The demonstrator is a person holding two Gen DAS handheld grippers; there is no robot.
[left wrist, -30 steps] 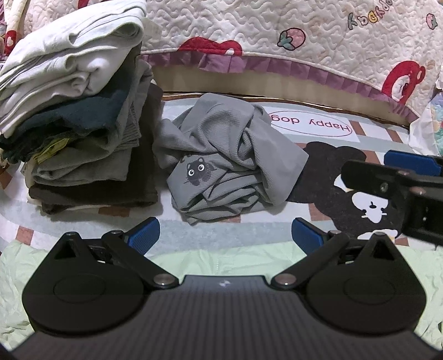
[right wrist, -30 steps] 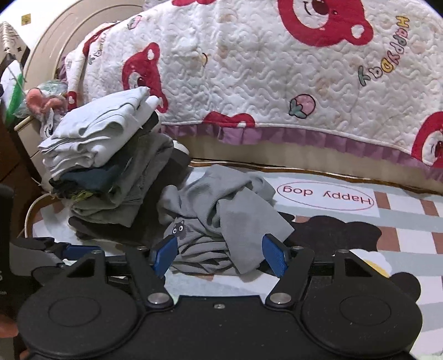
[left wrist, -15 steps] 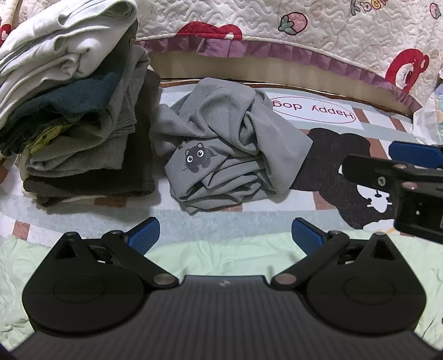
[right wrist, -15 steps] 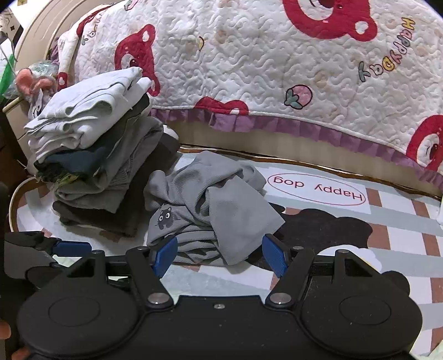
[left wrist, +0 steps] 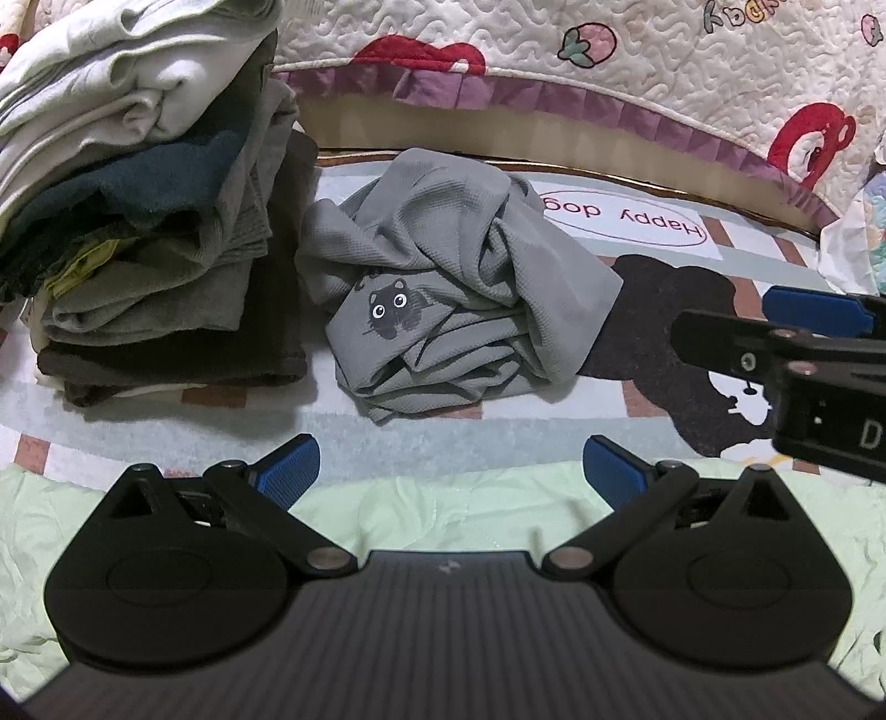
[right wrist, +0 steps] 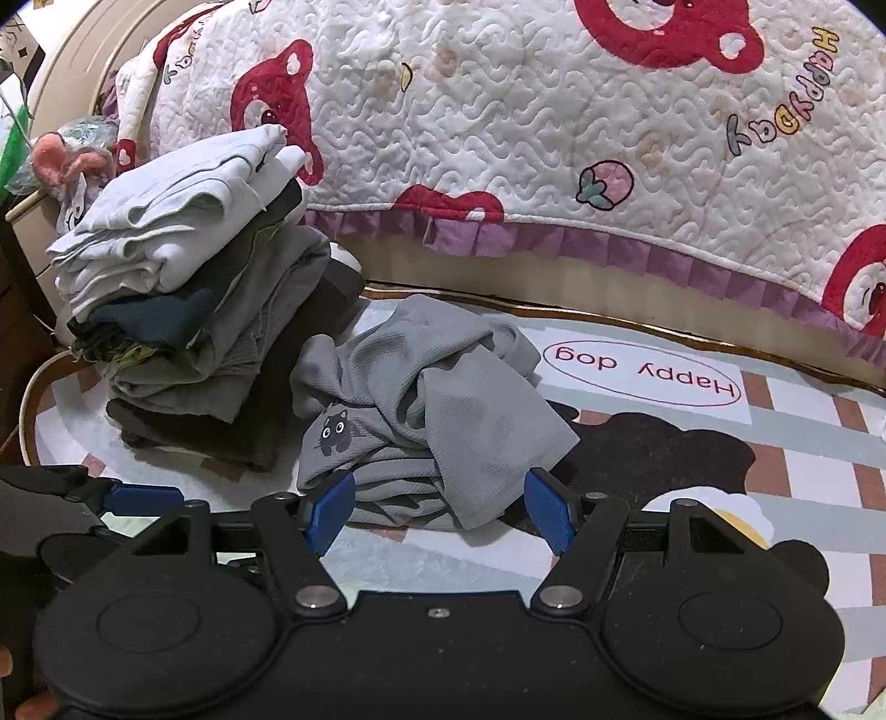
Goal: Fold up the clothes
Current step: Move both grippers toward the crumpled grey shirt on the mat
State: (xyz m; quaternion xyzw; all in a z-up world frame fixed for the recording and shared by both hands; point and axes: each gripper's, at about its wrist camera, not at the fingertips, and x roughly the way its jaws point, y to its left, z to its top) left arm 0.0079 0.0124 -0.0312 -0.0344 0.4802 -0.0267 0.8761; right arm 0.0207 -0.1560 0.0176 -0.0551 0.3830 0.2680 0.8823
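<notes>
Quilted bedding printed with red bears and strawberries (left wrist: pixel 637 50) fills the background ahead of my left hand-held gripper (left wrist: pixel 451 471), hanging over a bed edge with a purple frill. Below it lies a floor rug (left wrist: pixel 626 227) with a "Happy dog" label and a dark bear figure. From the left wrist view, my left hand-held gripper is spread wide, its blue fingertips (left wrist: pixel 290 468) holding nothing. Straight ahead of it, beyond the fingertips and apart from them, sits the crumpled grey garment (left wrist: pixel 459 288) with a small cat print facing me. Ahead and to the left of it rises a stack of folded clothes (left wrist: pixel 144 221), white pieces on top, dark and olive ones under; the grey garment lies just beside the stack's base. Under my fingers I see a pale green cloth (left wrist: pixel 443 509) spread on the rug. My right hand-held gripper (left wrist: pixel 786 343) reaches in from the right edge, level with the grey garment.

From the right wrist view, the same quilt (right wrist: pixel 554 138) looms above. My right hand-held gripper (right wrist: pixel 440 509) is also spread, nothing pinched between its blue fingertips (right wrist: pixel 545 509). The grey garment (right wrist: pixel 426 404) lies directly ahead, its near edge showing between the two fingertips; I cannot tell whether they touch it. The stack of folded clothes (right wrist: pixel 188 310) stands ahead and to the left, beside the garment. My left hand-held gripper (right wrist: pixel 111 495) shows at the left edge, one blue fingertip in sight.
</notes>
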